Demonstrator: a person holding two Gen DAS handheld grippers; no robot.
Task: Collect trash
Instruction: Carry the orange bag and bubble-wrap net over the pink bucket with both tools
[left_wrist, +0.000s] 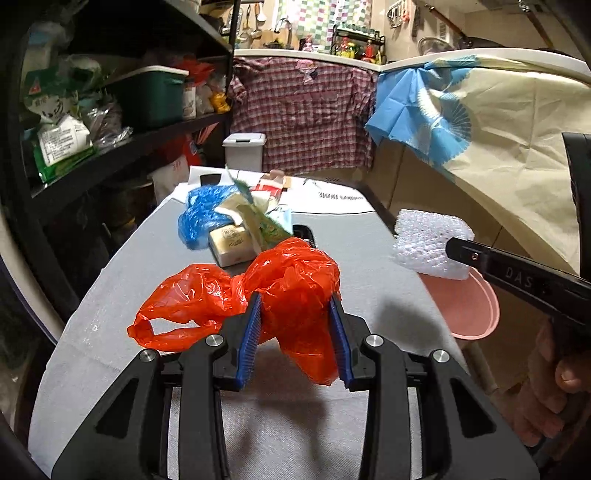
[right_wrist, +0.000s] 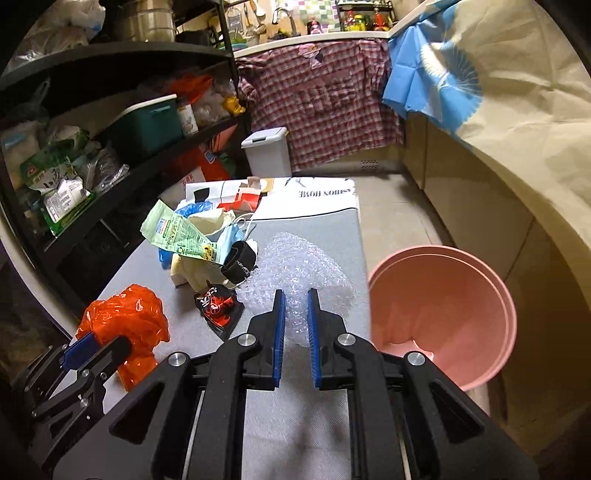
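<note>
Here the pink bucket (right_wrist: 443, 314) stands just beside the table edge (right_wrist: 360, 236).

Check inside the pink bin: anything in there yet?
Pink bin: only bare pink wall and bottom show, no trash visible. The near rim hides part of the bottom.

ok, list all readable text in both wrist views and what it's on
"ASHION HOME" (upside down, first letter hidden): printed white sheet at the table's far end.
"DAS": side of the right gripper, seen from the left wrist.
Green wrapper, black-and-red packet, shelf food bags: print too small or blurred to read.
</note>
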